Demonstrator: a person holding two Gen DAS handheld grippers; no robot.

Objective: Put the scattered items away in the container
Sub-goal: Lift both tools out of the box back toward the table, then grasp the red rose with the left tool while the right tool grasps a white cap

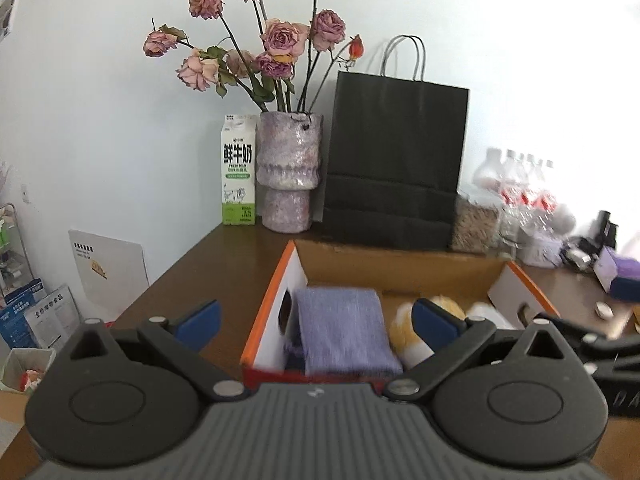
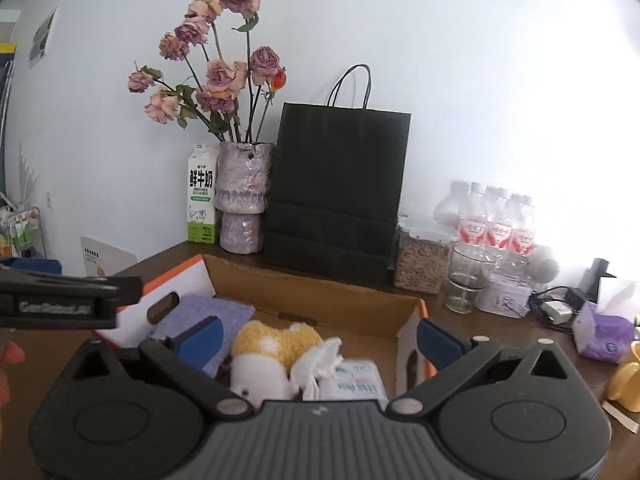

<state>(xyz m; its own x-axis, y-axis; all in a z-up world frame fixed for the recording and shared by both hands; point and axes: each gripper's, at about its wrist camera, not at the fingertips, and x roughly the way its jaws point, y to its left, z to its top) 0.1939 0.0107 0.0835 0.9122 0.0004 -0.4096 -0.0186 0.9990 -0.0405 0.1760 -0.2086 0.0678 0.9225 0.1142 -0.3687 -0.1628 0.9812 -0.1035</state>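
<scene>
Cardboard box (image 2: 320,300) on worktop (image 1: 224,256) already holds purple cloth (image 1: 344,332), plush toy (image 2: 276,356), tissue pack (image 2: 352,380). All light, soft, squashy; pinch mid-body. Left gripper (image 1: 316,320) and right gripper (image 2: 320,340) both spread, empty, above box.

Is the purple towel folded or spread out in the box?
Folded. The purple towel lies as a compact rectangular stack at the left end of the cardboard box, beside the yellow plush toy.
</scene>
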